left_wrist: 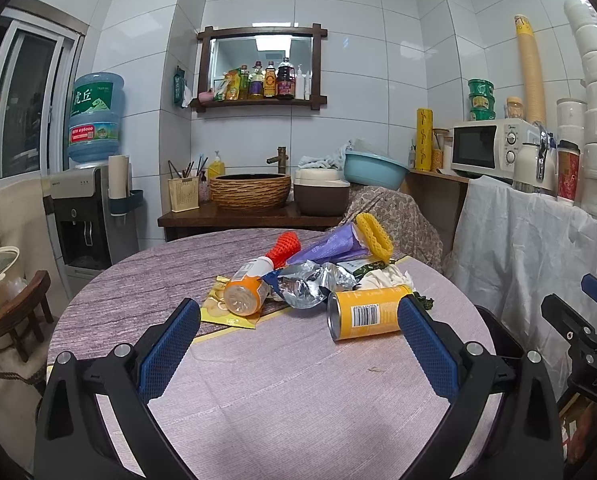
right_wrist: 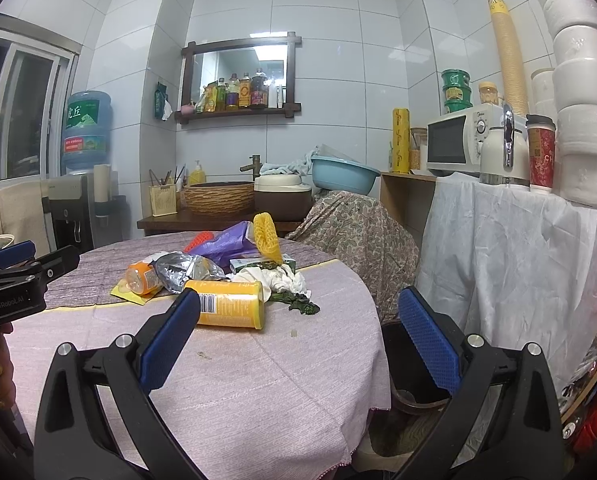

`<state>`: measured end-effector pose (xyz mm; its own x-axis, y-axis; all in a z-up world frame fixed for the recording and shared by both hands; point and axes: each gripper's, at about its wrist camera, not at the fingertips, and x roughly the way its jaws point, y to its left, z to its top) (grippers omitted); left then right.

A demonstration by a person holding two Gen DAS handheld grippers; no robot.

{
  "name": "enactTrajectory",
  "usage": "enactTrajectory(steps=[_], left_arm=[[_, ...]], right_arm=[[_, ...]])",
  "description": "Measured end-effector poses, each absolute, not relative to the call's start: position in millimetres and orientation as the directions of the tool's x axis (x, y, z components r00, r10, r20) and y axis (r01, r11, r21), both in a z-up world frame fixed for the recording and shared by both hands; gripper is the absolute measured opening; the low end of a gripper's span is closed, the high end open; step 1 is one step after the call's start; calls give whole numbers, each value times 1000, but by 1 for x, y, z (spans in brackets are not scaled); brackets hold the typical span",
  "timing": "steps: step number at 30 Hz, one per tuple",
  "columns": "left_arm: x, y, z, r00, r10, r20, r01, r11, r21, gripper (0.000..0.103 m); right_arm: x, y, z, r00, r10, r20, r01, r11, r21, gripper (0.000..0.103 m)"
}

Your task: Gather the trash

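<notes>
- While I watched through both wrist cameras, my left claw [left_wrist: 298,340] hovered over the round bench [left_wrist: 282,400] with its 2 blue pads spread wide apart and nothing between them.
- My right claw [right_wrist: 298,332] was likewise spread wide and empty, hanging over the bench's right edge, with a dark bin [right_wrist: 414,364] on the floor showing between its fingers.
- I saw the trash heaped near the middle of the bench, beyond both claws and touched by neither.
- A yellow can [left_wrist: 368,312] lay on its side at the front of the heap, its open end toward the left claw's camera, barcode up.
- An orange bottle [left_wrist: 247,288] lay on its side to the left, resting on a flat yellow wrapper [left_wrist: 222,314].
- A crumpled foil bag [left_wrist: 310,284] sat between the bottle and the can.
- Behind them I made out a purple packet [left_wrist: 330,246], a yellow foam net [left_wrist: 374,236], an orange foam net [left_wrist: 288,246] and a wad of white tissue [left_wrist: 382,278].
- A scrap of green leaf [right_wrist: 298,304] lay just right of the can.
</notes>
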<state>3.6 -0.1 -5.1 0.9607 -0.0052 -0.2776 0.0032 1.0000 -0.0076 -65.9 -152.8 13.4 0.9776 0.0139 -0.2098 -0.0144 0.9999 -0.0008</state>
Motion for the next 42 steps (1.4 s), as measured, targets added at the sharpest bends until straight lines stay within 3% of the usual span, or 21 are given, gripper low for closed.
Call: enactTrajectory(steps=[42], left_arm=[[6, -7, -10, 959, -5, -284, 6, 1000, 2, 98]], right_arm=[[-62, -152, 9, 973, 20, -228, -20, 1000, 4, 98]])
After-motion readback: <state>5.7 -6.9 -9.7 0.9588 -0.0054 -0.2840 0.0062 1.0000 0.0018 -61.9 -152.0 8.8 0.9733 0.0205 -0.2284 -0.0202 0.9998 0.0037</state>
